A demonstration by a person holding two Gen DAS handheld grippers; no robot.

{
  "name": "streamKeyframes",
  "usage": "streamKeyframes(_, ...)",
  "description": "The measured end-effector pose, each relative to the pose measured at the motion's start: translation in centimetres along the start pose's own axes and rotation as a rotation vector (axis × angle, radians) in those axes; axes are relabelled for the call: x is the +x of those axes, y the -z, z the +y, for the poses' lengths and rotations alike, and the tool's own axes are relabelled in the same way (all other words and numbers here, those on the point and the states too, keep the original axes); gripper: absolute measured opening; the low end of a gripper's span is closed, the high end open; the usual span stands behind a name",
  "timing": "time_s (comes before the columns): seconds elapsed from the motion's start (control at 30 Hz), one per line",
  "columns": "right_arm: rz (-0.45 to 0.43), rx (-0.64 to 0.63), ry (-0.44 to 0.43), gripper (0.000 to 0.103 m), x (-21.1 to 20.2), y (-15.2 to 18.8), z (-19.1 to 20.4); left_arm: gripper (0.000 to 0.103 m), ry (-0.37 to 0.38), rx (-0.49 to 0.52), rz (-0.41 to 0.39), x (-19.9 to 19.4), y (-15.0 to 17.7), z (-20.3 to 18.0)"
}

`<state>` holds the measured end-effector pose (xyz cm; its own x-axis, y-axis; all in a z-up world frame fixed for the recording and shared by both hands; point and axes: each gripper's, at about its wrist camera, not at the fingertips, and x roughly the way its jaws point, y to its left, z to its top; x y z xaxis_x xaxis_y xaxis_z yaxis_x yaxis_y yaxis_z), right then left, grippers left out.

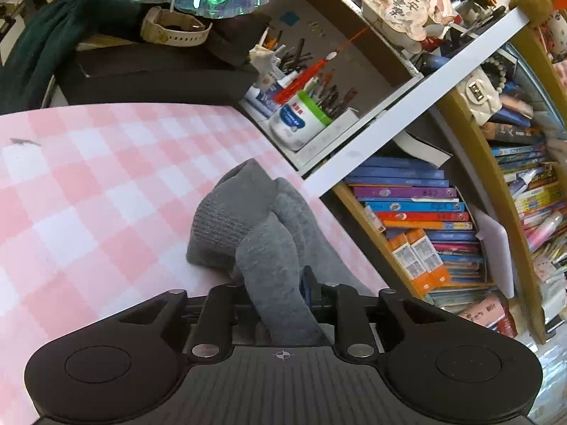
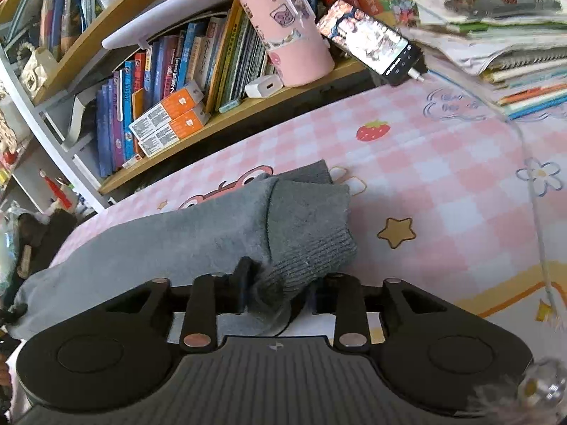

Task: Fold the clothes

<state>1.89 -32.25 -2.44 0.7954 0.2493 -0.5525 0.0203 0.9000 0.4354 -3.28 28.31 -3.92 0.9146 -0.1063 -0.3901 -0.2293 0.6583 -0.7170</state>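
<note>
A grey knitted garment (image 1: pixel 244 223) lies on the pink checked table cover (image 1: pixel 88 184). My left gripper (image 1: pixel 274 294) is shut on a bunched fold of it near the table's right edge; the cloth hides most of the fingers. In the right wrist view the same grey garment (image 2: pixel 198 226) stretches left across the cover (image 2: pixel 443 184), with a ribbed cuff (image 2: pixel 312 237) folded at its right end. My right gripper (image 2: pixel 273 290) is shut on that cuff, its jaws close together around the cloth.
A bookshelf (image 1: pixel 425 219) packed with books stands just past the table edge. A pen holder and white jar (image 1: pixel 294 120) sit at the back. A pink cup (image 2: pixel 287 28), a phone (image 2: pixel 372 42), a book stack (image 2: pixel 496 35) and a charging cable (image 2: pixel 531 177) line the right side.
</note>
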Motion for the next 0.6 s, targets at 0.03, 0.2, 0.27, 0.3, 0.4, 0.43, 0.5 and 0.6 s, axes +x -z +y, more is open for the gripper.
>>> streamKeyframes(0.03,-0.01,-0.011,0.014,0.045,-0.3,0.1,0.1,0.03,-0.003,-0.002,0.0,0.1,0.0,-0.1)
streamKeyframes(0.2,-0.043,-0.086,0.046,0.059,-1.4,1.5,1.0,0.042,0.0,0.03,-0.008,-0.1,0.5,-0.4)
streamKeyframes(0.27,-0.043,-0.121,0.054,0.06,-1.9,2.3,1.6,0.043,-0.002,0.047,-0.011,-0.1,0.7,-0.6)
streamKeyframes(0.3,-0.047,-0.141,0.057,0.062,-2.1,2.6,2.0,0.043,-0.004,0.056,-0.011,-0.1,0.7,-0.6)
streamKeyframes(0.4,-0.073,-0.223,0.06,0.067,-3.0,3.8,3.5,0.043,-0.008,0.068,-0.013,0.0,0.8,-0.7)
streamKeyframes(0.43,-0.079,-0.25,0.062,0.067,-3.1,4.1,4.0,0.043,-0.009,0.071,-0.013,0.0,0.8,-0.8)
streamKeyframes(0.5,-0.084,-0.299,0.064,0.067,-3.2,4.7,5.0,0.043,-0.011,0.079,-0.014,0.0,0.8,-0.8)
streamKeyframes(0.6,-0.083,-0.346,0.062,0.069,-3.3,5.5,6.2,0.043,-0.015,0.09,-0.016,0.1,0.9,-0.9)
